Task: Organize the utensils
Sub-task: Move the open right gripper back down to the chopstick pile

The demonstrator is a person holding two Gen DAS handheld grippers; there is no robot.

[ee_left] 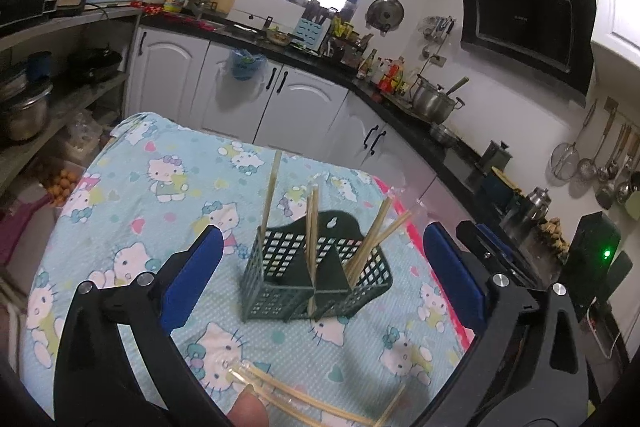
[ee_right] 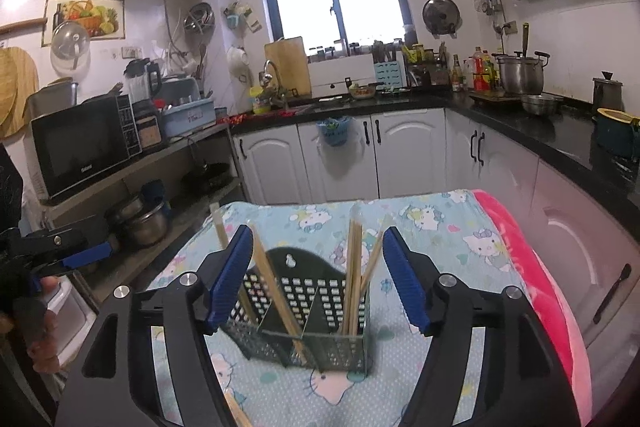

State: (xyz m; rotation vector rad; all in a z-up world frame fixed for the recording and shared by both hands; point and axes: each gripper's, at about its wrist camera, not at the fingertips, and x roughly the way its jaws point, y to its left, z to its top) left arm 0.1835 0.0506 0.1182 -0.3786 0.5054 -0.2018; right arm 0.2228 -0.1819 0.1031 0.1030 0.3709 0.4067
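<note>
One green slotted utensil basket (ee_left: 316, 283) with three compartments, about six wooden chopsticks (ee_left: 312, 227) standing in it, at least three more chopsticks (ee_left: 304, 399) lying loose on the cloth, one patterned tablecloth (ee_left: 140, 187), two grippers, left gripper (ee_left: 324, 267), right gripper (ee_right: 318, 275).

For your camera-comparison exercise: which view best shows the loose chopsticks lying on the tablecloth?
The left wrist view: the loose chopsticks lie across its bottom edge. The right wrist view catches only one tip between its fingers.
</note>
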